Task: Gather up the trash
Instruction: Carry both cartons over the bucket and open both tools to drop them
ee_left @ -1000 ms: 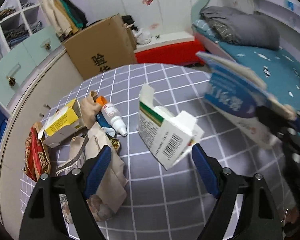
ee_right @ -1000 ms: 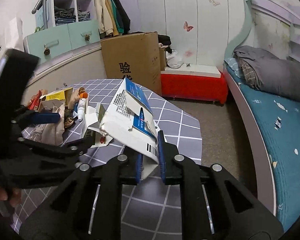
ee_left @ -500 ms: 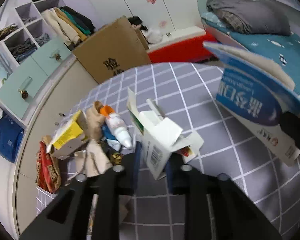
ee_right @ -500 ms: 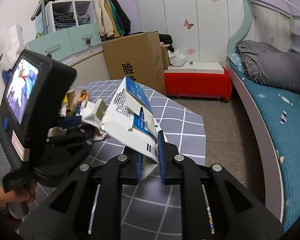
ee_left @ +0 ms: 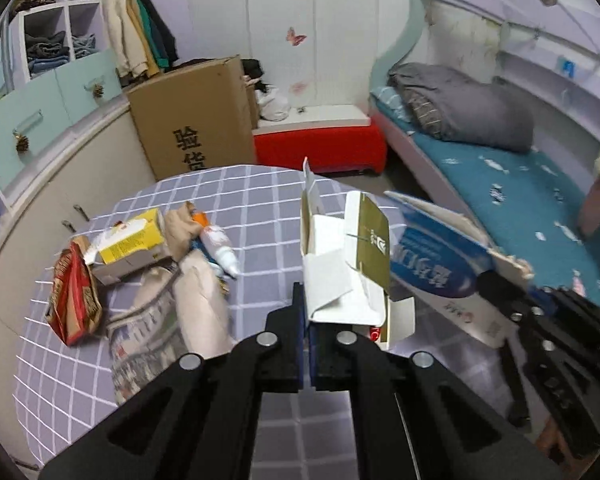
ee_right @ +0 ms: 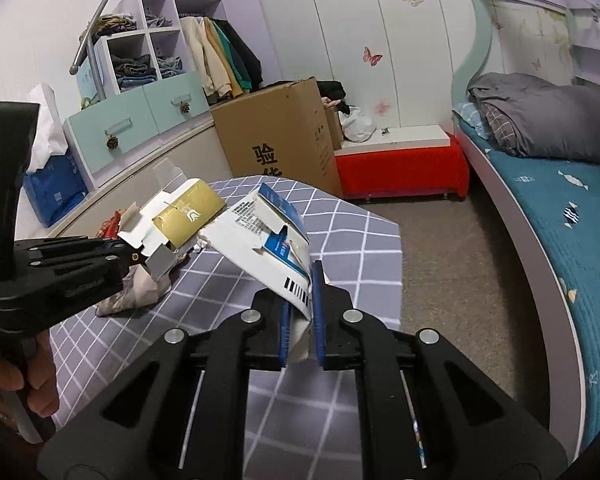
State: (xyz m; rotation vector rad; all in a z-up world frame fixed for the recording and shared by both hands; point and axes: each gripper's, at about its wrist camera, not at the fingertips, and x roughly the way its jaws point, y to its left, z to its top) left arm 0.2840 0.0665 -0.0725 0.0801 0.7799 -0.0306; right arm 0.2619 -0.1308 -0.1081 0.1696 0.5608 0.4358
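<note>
**A:** What have you got in the jaws?

**B:** My left gripper (ee_left: 309,340) has its jaws pinched almost flat on the white-and-gold carton (ee_left: 350,272), held up over the worktop (ee_left: 260,196). My right gripper (ee_right: 300,322) is clamped on the torn blue-and-white carton (ee_right: 270,244), also in the air. Both grips are on thin, opened flaps, I'd say.

**A:** So what worries you?

**B:** Slippage. A flap can fold or tear under the carton's own weight, and either one could drop back among the rest. The two cartons also sit just beside each other, so if I swing one hand carelessly they may knock together and one could twist loose.

**A:** What's left out there?

**B:** A pile on the far left of the worktop: a yellow carton (ee_left: 134,236), a white bottle with an orange cap (ee_left: 218,242), a red snack wrapper (ee_left: 74,294) and some crumpled brown paper (ee_left: 198,300). Something darker lies under them, too blurred to name.

**A:** Anything blocking you?

**B:** I see no bin in either view. A big cardboard box (ee_left: 192,120) stands behind the worktop, and the bed (ee_left: 520,196) is off to the right.
</note>
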